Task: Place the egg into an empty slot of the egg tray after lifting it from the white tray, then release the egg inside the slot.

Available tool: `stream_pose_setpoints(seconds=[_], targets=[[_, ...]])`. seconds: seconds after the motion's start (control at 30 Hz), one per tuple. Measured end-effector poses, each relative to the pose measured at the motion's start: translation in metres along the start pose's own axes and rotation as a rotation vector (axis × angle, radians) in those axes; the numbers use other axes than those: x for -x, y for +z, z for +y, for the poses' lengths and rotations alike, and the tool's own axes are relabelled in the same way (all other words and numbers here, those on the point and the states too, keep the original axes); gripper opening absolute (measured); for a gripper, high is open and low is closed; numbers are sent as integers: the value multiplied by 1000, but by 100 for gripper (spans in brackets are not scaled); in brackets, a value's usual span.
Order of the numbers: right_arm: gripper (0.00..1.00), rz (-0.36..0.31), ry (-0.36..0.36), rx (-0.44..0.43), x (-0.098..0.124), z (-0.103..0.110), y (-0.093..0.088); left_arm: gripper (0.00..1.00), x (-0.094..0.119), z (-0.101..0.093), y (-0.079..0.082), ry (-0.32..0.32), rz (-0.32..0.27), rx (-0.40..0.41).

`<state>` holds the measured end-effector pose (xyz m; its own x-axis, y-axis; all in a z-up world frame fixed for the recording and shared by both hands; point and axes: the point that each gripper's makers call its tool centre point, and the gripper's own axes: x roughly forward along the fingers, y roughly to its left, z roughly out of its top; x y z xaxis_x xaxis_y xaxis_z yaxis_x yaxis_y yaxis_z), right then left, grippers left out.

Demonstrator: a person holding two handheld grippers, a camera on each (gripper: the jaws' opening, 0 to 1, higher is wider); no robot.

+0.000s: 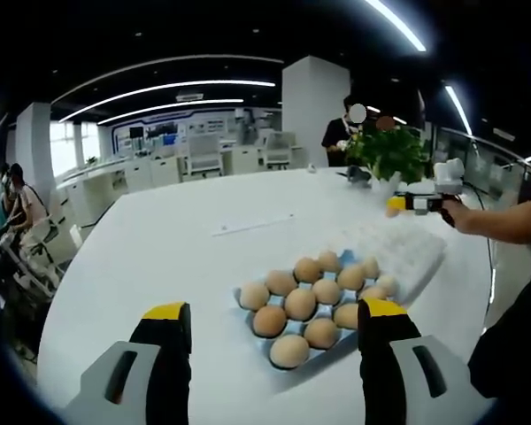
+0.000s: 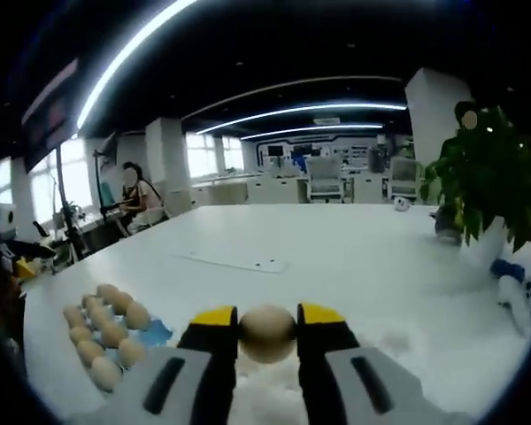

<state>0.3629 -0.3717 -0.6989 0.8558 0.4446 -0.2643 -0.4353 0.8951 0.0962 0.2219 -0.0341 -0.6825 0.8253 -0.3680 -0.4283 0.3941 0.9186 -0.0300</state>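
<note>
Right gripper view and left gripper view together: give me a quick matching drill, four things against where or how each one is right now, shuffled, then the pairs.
Things
1. right gripper
2. left gripper
3. blue egg tray
4. potted plant

States
A. on the white table, holding many eggs
B. jaws apart, nothing between them
C. standing at the table's far side
D. shut on an egg

Pairs: 1-D, 2-B, 3-A, 4-C
</note>
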Motion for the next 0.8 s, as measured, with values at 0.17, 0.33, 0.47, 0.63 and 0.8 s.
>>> stream_pose_setpoints(seconds=[0.17,0.33,0.47,0.63,0.8], targets=[[25,2,72,6,-13,28,0,78,1,0,0,2,-1,-1],[25,3,126,0,-23,49,1,78,3,1,1,3,-2,-4],[25,11,168,3,-30,64,0,78,4,2,0,4,0,-6],[25,30,217,10,-38,83,-6,78,3,2,0,3,0,-6],[25,53,260,8,-45,98,-15,78,3,2,1,3,0,-8]])
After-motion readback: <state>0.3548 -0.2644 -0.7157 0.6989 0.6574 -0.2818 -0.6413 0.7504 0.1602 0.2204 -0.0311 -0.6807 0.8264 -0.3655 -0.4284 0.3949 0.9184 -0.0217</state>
